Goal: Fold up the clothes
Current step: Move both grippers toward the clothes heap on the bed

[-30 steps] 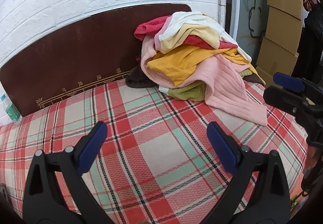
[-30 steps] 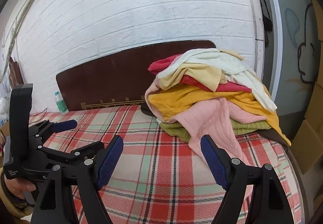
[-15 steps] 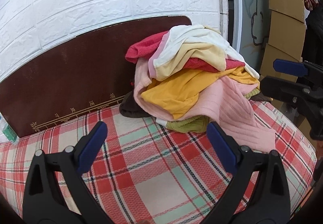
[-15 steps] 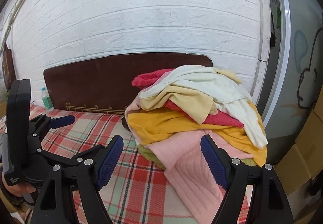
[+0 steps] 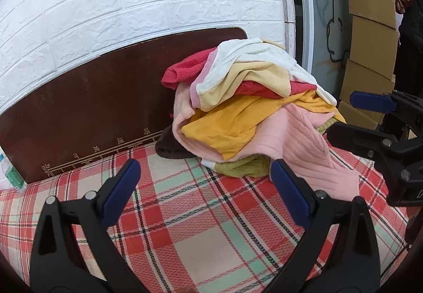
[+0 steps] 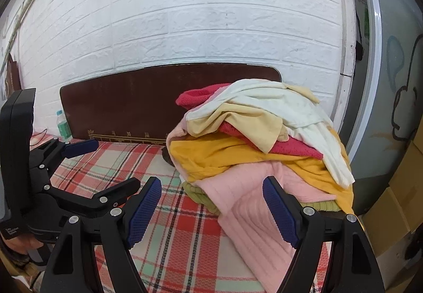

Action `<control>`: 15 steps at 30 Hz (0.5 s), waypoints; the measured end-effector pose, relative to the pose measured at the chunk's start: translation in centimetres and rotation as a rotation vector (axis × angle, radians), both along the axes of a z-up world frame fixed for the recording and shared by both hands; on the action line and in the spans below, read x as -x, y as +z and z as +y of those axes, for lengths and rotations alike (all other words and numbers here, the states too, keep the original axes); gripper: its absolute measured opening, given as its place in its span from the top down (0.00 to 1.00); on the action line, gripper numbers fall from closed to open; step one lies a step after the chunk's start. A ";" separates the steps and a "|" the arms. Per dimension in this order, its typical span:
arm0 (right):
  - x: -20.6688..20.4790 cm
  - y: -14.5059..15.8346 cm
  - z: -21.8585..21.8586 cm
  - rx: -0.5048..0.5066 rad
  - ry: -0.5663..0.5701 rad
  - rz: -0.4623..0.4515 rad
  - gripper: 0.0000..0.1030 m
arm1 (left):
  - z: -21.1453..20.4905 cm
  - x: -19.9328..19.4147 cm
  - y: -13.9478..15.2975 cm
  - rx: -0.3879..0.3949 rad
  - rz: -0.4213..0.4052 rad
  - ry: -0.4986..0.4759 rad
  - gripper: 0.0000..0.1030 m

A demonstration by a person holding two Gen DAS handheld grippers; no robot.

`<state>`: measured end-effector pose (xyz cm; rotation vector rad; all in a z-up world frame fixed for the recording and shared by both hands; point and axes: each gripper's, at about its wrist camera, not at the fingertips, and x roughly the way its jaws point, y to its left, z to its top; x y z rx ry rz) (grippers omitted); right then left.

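Observation:
A pile of clothes [image 5: 253, 110] lies at the back right of the plaid bed [image 5: 185, 227]: cream, red, yellow, pink and green garments, also in the right wrist view [image 6: 259, 145]. A pink ribbed garment [image 6: 251, 208] hangs down its front. My left gripper [image 5: 203, 190] is open and empty above the bedspread, short of the pile. My right gripper [image 6: 211, 203] is open and empty, close in front of the pink garment. It also shows at the right edge of the left wrist view [image 5: 375, 118].
A dark brown headboard [image 5: 87, 113] stands against a white brick wall [image 6: 185, 15]. A water bottle [image 6: 63, 126] stands at the headboard's left end. Cardboard boxes [image 5: 370, 36] lean right of the bed. The bed's right edge is just beyond the pile.
Both grippers have moved forward toward the pile, which now looks larger and nearer. Both have stayed open and empty.

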<state>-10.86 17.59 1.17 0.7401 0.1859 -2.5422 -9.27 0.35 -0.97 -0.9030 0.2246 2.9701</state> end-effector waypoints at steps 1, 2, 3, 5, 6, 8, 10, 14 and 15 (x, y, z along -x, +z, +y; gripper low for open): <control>0.1 0.0 -0.2 -0.008 0.002 0.001 0.21 | 0.1 0.1 -0.1 0.005 -0.008 0.000 0.04; 0.3 0.1 -0.3 -0.016 0.003 0.001 0.21 | 0.1 0.2 -0.3 0.004 -0.013 0.000 0.04; 0.6 0.1 -0.6 -0.028 0.006 0.001 0.21 | 0.2 0.3 -0.4 0.002 -0.020 0.003 0.04; 1.5 0.1 -1.2 -0.051 0.012 -0.003 0.21 | 0.1 0.6 -0.6 -0.006 -0.032 0.007 0.04; 2.0 0.3 -1.7 -0.064 0.017 0.005 0.21 | 0.1 0.7 -0.7 -0.012 -0.037 0.011 0.04; 2.9 0.5 -2.4 -0.085 0.032 0.015 0.21 | 0.0 1.0 -0.9 -0.017 -0.043 0.010 0.04; 4.1 0.6 -3.2 -0.117 0.039 0.029 0.21 | -0.3 1.4 -1.3 -0.023 -0.057 0.013 0.04; 6.9 0.7 -4.7 -0.204 0.047 0.054 0.21 | -1.6 2.2 -2.1 -0.084 -0.084 0.022 0.04; 7.8 0.7 -5.1 -0.233 0.043 0.062 0.21 | -1.9 2.4 -2.3 -0.092 -0.092 0.028 0.04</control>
